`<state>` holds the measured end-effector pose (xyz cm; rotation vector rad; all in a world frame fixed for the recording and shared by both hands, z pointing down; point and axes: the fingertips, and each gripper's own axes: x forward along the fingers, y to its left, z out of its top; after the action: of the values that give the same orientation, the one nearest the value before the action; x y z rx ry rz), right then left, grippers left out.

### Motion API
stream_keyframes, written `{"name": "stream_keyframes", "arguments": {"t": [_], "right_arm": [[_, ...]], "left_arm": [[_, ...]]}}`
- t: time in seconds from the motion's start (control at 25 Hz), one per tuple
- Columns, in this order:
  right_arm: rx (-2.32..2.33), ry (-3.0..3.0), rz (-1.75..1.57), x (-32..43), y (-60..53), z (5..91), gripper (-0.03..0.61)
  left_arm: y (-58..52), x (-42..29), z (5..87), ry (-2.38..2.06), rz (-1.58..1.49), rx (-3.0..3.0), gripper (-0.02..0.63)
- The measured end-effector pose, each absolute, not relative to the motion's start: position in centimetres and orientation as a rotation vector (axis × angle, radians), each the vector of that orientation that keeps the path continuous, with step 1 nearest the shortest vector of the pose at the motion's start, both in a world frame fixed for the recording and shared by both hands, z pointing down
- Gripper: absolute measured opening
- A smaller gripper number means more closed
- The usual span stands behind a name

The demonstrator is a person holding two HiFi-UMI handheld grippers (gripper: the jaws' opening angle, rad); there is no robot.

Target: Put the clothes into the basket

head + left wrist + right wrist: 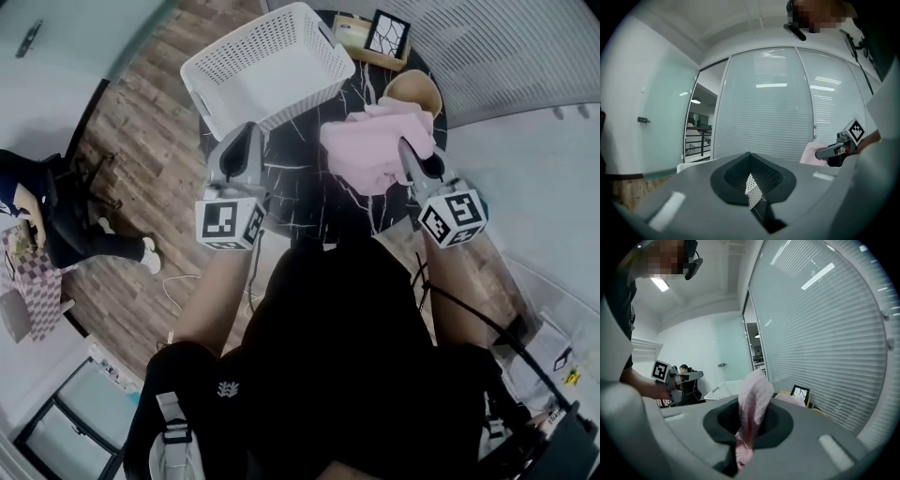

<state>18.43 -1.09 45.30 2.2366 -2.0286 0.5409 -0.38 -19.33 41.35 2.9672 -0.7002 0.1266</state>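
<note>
Basket [281, 94]: white lattice, on dark marbled surface [302, 192] — pink garment [370, 145] lies beside it, outside.
Right hand-held gripper [406, 150]: clamped on pink garment.
Left hand-held gripper [249, 136]: jaws together.

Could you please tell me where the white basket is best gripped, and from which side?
Probably the top rim of the near long wall of the basket, from above. It stands upright and open, and its thin perforated wall should fit between jaws. The left gripper is by that wall; the right gripper is shut on the pink cloth.
</note>
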Motion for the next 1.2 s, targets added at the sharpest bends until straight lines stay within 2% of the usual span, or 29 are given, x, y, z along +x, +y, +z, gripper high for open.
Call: {"name": "stream_keyframes", "arguments": {"t": [0.68, 1.2], "right_arm": [[2.197, -2.162, 0.252, 19.4, -6.0, 34.4, 0.032], [2.158, -2.241, 0.139, 19.5, -10.8, 29.2, 0.032]], "left_arm": [[-21.6, -2.2, 34.9, -0.815, 0.047, 2.967, 0.006], [-24.2, -3.2, 31.4, -0.900, -0.007, 2.968, 0.006]]}}
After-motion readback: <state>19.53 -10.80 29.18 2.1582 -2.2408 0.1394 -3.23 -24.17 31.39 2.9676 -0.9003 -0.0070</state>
